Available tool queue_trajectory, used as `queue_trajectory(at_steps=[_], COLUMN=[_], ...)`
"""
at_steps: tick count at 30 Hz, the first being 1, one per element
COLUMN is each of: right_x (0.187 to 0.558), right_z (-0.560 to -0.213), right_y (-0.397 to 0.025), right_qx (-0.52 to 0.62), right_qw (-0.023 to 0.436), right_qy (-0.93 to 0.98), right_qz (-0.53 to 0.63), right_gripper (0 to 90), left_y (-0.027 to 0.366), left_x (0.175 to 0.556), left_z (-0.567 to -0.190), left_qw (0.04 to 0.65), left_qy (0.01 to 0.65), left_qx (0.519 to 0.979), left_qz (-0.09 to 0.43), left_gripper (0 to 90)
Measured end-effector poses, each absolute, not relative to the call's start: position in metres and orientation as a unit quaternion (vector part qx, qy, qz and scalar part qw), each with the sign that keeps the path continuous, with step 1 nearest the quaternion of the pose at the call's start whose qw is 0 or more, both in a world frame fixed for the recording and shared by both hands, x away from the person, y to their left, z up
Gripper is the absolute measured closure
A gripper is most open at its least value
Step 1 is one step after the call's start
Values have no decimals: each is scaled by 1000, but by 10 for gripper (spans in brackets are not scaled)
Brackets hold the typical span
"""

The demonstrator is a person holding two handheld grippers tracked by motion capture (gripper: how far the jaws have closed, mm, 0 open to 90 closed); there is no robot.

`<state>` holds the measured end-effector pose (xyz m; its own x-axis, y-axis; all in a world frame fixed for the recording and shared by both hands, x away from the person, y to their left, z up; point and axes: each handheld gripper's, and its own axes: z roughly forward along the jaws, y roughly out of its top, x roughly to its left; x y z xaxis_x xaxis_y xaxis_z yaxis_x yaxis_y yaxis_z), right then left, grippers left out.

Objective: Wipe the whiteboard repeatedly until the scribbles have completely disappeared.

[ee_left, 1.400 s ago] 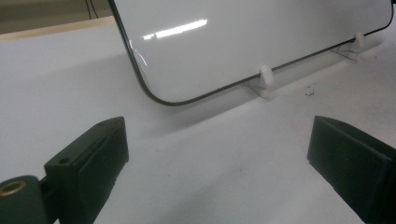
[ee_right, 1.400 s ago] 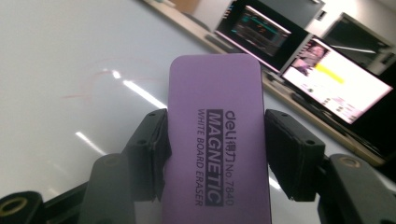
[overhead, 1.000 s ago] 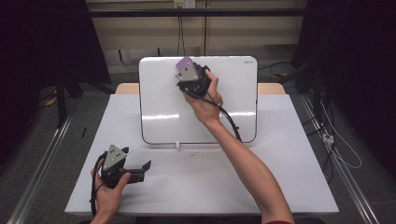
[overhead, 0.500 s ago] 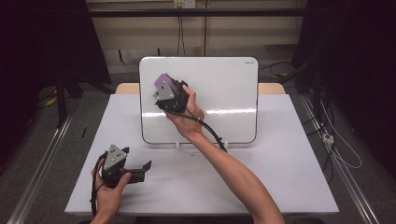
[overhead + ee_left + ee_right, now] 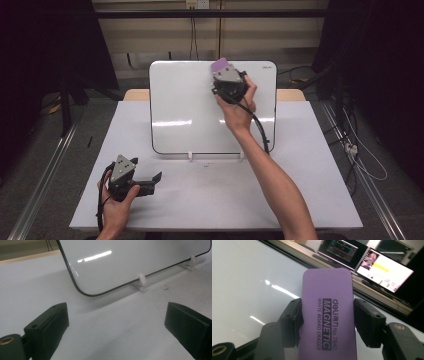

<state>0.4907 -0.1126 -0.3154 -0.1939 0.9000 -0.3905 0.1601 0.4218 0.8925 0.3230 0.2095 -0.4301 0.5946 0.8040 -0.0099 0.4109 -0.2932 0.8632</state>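
The purple magnetic whiteboard eraser (image 5: pixel 327 315) is the thing being worked with, but nearest the person, well in front of the whiteboard's (image 5: pixel 190 110) lower left corner, the left gripper (image 5: pixel 156 178) rests in its hand on the white table (image 5: pixel 310 200), jaws spread wide with nothing between them; its own view looks past them to the board's rounded lower corner and the small white feet (image 5: pixel 141 281) that prop the board up. Farther off, at the whiteboard's upper right, the right gripper (image 5: pixel 220 70) is raised at the end of an outstretched arm. Its jaws are closed on the eraser's long sides, one pad on each, with the printed back facing the camera and the eraser up near the board's top edge. The board looks blank and glossy, with no marks that can be made out. This reads as the wiping step, judged to be well along or at the end of a pass. A next stroke would call for keeping the felt side flat to the board and an even pressure, so the propped board does not tip back on its feet.
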Motion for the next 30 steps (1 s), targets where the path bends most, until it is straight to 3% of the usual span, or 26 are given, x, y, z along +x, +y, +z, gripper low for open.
queue_trajectory(at_steps=[11, 30], right_x=[475, 428], right_z=[-319, -336], right_y=[-200, -210], right_qx=[453, 422], right_qw=[514, 444], right_qy=[639, 626], right_qz=[350, 483], right_gripper=[421, 421], left_y=[210, 213], left_x=[325, 326], left_z=[-431, -431], left_qw=[451, 453], left_qy=[403, 408], left_qx=[767, 764], left_qz=[213, 209], left_gripper=[57, 58])
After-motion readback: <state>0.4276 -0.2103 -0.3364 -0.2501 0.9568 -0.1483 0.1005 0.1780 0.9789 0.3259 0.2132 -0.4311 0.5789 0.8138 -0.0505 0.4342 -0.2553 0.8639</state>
